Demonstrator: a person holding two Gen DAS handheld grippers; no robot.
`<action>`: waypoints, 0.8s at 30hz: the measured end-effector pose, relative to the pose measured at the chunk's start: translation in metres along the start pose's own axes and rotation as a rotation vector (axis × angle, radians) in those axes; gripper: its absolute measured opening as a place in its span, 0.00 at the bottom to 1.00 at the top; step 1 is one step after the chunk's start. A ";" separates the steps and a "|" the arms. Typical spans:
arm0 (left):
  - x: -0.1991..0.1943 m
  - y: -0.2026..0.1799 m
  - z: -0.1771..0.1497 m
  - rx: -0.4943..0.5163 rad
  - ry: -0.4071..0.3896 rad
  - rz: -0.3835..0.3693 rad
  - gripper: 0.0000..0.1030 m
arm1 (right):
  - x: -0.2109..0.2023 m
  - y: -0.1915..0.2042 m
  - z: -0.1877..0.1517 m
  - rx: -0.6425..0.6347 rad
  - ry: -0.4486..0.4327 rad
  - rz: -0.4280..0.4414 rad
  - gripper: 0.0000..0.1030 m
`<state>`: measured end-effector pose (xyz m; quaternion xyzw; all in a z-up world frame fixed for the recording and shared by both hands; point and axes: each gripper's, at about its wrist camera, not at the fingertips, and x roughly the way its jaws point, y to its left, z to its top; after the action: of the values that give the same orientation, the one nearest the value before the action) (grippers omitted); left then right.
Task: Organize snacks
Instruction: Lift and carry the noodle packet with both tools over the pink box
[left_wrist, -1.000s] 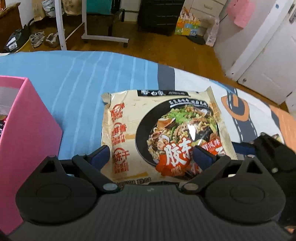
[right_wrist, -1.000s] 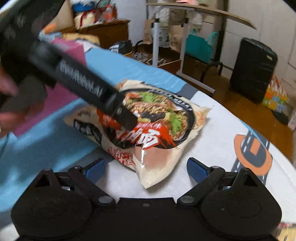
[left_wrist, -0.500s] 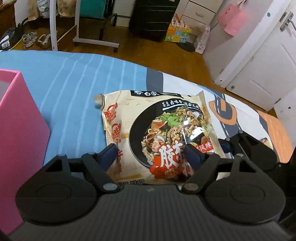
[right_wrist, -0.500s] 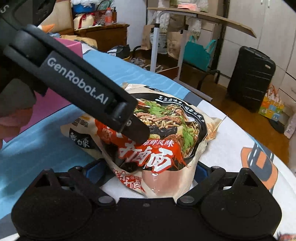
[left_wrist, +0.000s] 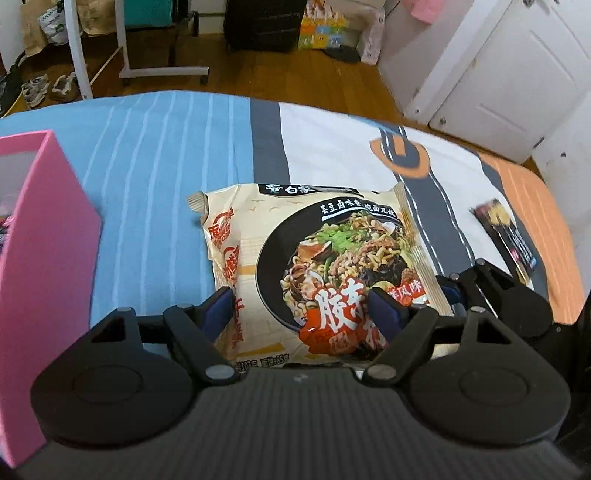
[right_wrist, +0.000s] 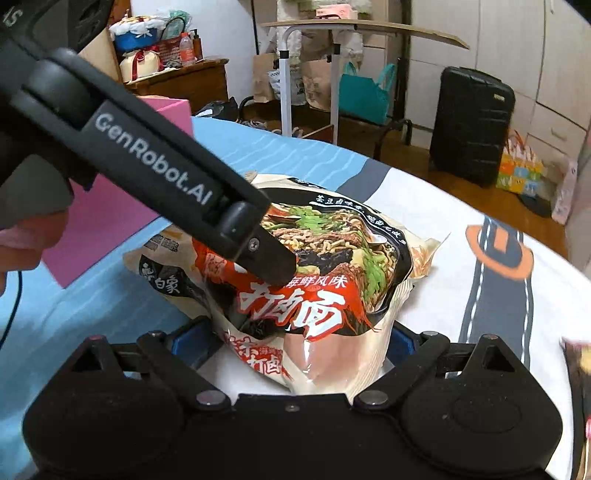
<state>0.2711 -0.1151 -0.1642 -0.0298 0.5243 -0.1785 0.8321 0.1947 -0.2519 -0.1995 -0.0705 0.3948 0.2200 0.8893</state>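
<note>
A beige instant noodle packet (left_wrist: 332, 258) with a black bowl picture is tilted up off the bed cover. My left gripper (left_wrist: 301, 310) is shut on it. The right wrist view shows one of the left gripper's fingers (right_wrist: 266, 258) pressing on the packet's (right_wrist: 332, 266) printed face. My right gripper (right_wrist: 293, 338) stands open. The packet's near end hangs between its blue pads, and I cannot tell whether it touches them. In the left wrist view the right gripper's black body (left_wrist: 491, 291) shows at the packet's right edge.
A pink box (left_wrist: 44, 258) stands open-topped at the left, close to the packet, and also shows in the right wrist view (right_wrist: 110, 221). A dark snack packet (left_wrist: 506, 236) lies on the orange part of the cover at the right. Beyond the bed are wooden floor, a white rack and a black suitcase (right_wrist: 469, 125).
The left jaws have closed in on the noodle packet and raised it. The right gripper has moved forward, so the packet's near end now sits between its fingers.
</note>
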 end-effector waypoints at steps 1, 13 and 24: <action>-0.005 -0.003 -0.003 0.015 0.003 0.006 0.75 | -0.006 0.003 -0.002 0.010 -0.008 0.000 0.94; -0.078 -0.012 -0.049 0.074 -0.011 -0.006 0.74 | -0.064 0.049 -0.006 0.021 -0.002 -0.008 0.94; -0.138 -0.004 -0.098 0.039 -0.045 -0.049 0.74 | -0.111 0.103 -0.008 -0.047 0.043 -0.046 0.94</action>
<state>0.1299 -0.0602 -0.0879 -0.0306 0.5008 -0.2084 0.8395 0.0776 -0.1991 -0.1189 -0.1051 0.4069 0.2073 0.8834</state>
